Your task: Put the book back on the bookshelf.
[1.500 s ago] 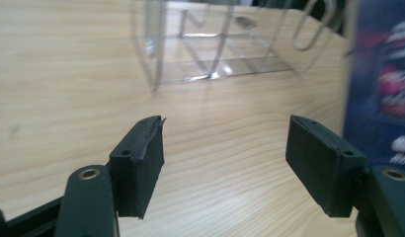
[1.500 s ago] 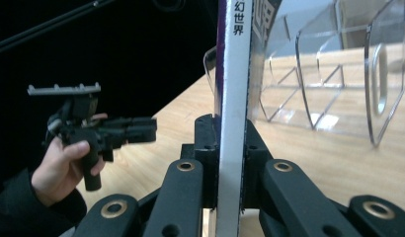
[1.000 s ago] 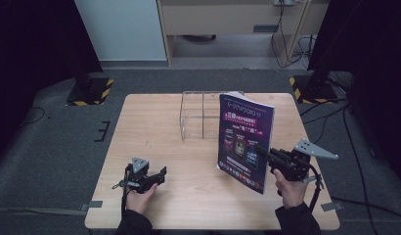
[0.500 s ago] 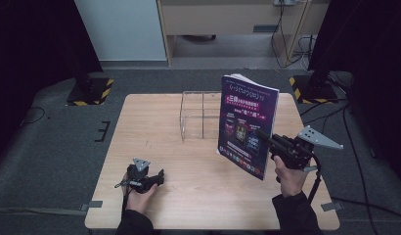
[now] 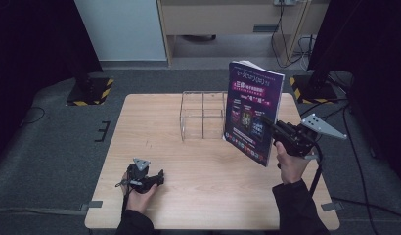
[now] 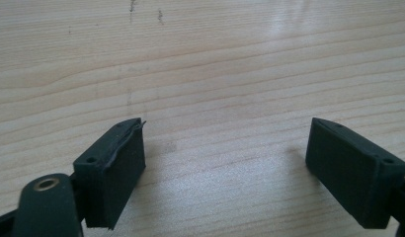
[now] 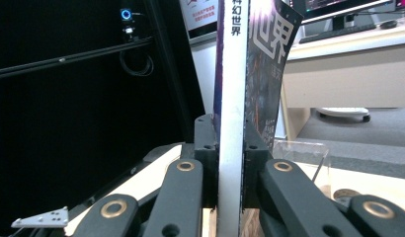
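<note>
Magazine, thick, dark purple glossy cover with white spine (image 5: 251, 115): held upright and clear of the table, tilted slightly, just to the right of the clear plastic divided organiser box (image 5: 202, 116). Its lower corner hangs near the tabletop; whether it touches cannot be told from the high view.

Right gripper, black, two-jaw, with grey three-cornered plate (image 5: 270, 123): clamped on the magazine's right edge, held in the person's right hand (image 5: 288, 163), right of the organiser box. The right gripper view shows what the high view does not: both jaws pressed flat against the covers on either side of the white spine (image 7: 232, 118), with printed characters on spine and cover. The same view shows a corner of the clear box (image 7: 300, 153) behind the magazine.

Left gripper, black, same make (image 5: 159, 175): resting low at the table's near side, well apart from the organiser box and to its front left, held in the left hand (image 5: 138, 195). The left gripper view shows its jaws spread wide with bare wood between (image 6: 225, 153).

Table, light wood, rectangular (image 5: 149, 127): faint dark marks in the grain.

Room: grey carpet floor (image 5: 52, 142); black stand bases with yellow-and-black hazard tape (image 5: 90, 91) behind the table to either side; pale cabinet (image 5: 125, 29) and wooden desk (image 5: 223, 17) beyond the organiser box.
</note>
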A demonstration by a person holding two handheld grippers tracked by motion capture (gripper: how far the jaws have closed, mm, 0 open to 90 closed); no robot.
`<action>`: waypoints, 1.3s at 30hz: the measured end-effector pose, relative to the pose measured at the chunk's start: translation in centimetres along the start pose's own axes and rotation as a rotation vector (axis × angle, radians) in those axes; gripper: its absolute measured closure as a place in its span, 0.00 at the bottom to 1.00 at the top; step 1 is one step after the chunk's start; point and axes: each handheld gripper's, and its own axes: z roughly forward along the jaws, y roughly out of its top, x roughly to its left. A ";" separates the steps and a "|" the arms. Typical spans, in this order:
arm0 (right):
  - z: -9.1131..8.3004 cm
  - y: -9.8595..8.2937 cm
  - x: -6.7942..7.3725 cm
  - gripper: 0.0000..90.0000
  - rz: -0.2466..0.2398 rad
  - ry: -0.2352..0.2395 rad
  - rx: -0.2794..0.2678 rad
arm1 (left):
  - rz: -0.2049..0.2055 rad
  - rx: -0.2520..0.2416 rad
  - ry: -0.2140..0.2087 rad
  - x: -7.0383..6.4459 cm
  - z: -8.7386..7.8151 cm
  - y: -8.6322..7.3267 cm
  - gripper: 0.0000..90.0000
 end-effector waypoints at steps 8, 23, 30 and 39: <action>1.0 0.5 -0.3 0.92 -0.005 -0.025 -0.011 | -0.010 0.007 0.005 0.1 0.1 0.1 0.11; 3.1 1.9 -1.4 0.92 -0.023 -0.099 -0.052 | -0.008 0.009 0.003 0.1 0.1 0.1 0.11; 4.8 1.7 -2.3 0.92 -0.031 -0.126 -0.042 | -0.007 0.010 0.002 0.1 0.1 0.1 0.10; 6.6 0.8 -3.7 0.92 -0.023 -0.164 -0.019 | -0.007 0.009 0.002 0.1 0.1 0.1 0.10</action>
